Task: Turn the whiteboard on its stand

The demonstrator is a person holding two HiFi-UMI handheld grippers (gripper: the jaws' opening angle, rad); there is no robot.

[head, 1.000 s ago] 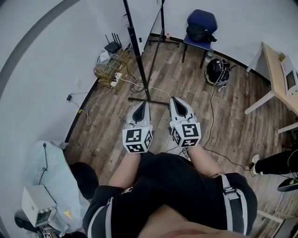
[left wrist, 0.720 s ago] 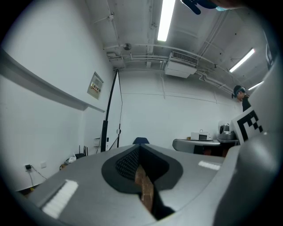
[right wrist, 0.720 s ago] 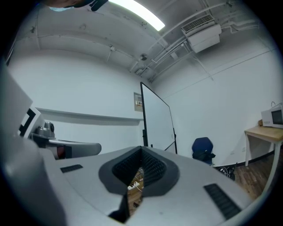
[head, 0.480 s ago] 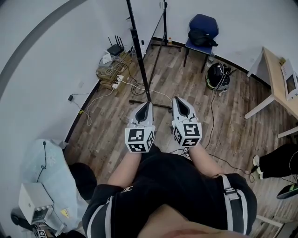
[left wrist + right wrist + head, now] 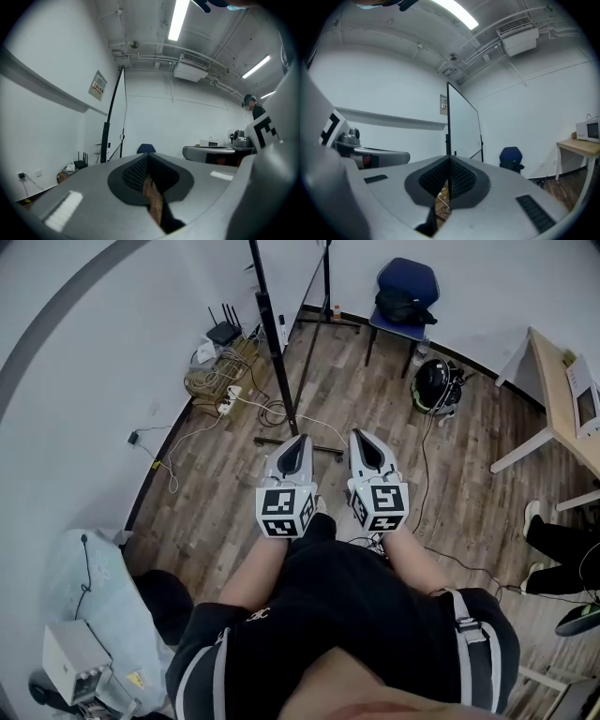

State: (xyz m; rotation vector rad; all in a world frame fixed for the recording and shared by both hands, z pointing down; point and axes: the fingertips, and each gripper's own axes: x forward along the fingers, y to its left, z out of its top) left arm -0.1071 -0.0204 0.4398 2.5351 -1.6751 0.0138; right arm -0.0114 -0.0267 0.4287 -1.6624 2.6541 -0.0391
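A: Far wall?
B: Blue chair [image 5: 407, 279], black bag [image 5: 403, 306] on its seat. Dark round object [image 5: 436, 383] on the wood floor [image 5: 211, 488] near it; bag or helmet, can't tell.
A: Left wall?
B: Router [image 5: 223, 334], cable heap [image 5: 211, 379], white power strip [image 5: 231, 396].
A: Right?
B: Wooden table [image 5: 551, 381], white appliance [image 5: 584, 390] on top. Another person's legs [image 5: 562, 545] at the frame edge.

Left of the blue padded chair [image 5: 409, 279], the whiteboard's black metal stand [image 5: 277, 352] runs off the top edge. Right of it, the pale wooden table [image 5: 547, 357] is cropped.
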